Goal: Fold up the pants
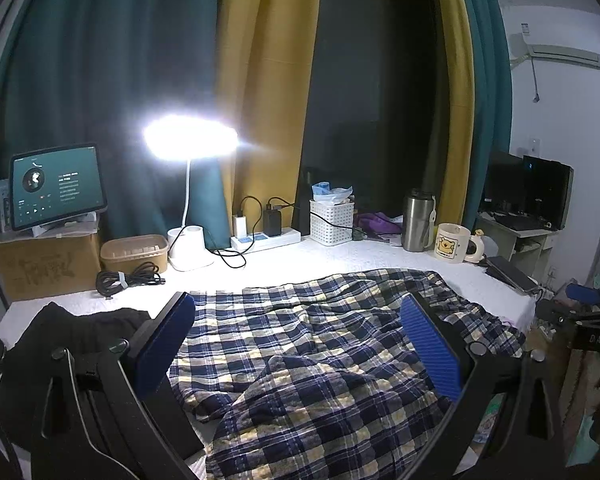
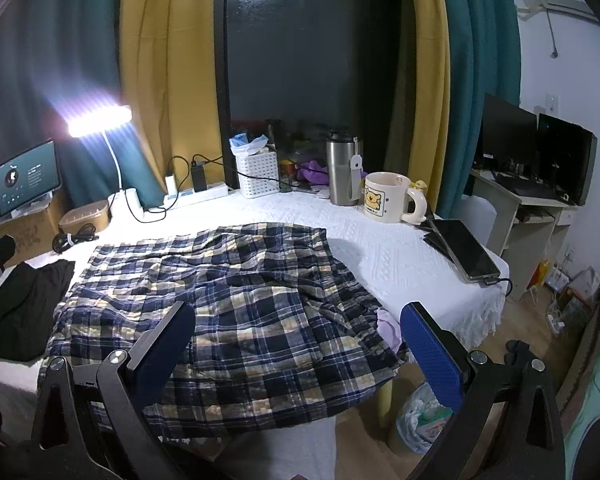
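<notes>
Both tools are wide open and hold nothing. The left tool hangs over the near left part of the pants. The right tool hangs over the near right edge. The pants lie flat but bumpy on the white worktop, and one edge droops off the front. I think a good grab pinches only the cloth edge, one tool on each side, then lifts both together so the fold stays even.

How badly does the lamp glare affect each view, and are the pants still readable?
Left wrist view: desk lamp blooms white, its head washed out; plaid pants stay clear. Right wrist view: lamp flares with streaks at far left; pants evenly lit, edges bowed by fisheye.
</notes>
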{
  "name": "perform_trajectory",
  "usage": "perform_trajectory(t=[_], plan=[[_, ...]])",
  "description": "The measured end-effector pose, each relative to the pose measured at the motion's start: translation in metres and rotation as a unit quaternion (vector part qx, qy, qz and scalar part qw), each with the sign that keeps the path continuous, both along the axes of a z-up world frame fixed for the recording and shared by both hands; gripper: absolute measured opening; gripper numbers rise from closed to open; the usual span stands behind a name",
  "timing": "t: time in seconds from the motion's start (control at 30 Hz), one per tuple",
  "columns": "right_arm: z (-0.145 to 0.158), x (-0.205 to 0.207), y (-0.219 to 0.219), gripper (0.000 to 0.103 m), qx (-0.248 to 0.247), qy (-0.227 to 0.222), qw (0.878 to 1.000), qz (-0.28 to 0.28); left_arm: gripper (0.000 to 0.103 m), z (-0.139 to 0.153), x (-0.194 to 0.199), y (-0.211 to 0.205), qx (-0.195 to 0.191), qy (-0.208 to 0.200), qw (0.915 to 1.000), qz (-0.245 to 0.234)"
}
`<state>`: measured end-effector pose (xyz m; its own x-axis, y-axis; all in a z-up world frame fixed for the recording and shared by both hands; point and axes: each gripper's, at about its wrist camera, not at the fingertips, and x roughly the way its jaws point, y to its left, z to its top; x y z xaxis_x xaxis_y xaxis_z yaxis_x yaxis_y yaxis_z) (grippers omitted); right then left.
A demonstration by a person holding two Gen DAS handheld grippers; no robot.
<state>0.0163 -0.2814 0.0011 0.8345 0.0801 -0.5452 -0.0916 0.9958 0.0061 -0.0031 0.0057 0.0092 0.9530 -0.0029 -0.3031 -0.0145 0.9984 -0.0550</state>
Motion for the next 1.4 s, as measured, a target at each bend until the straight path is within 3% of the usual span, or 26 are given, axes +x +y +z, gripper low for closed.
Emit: perform_trajectory(t=[1.4], plan=[[0.0022,-0.0016,0.0072,0.103,-0.007,-0.002,1.000,0.007,0.101,-0.0023,-0.0038,-0.0026,0.004,0.001,1.0000,0.002]])
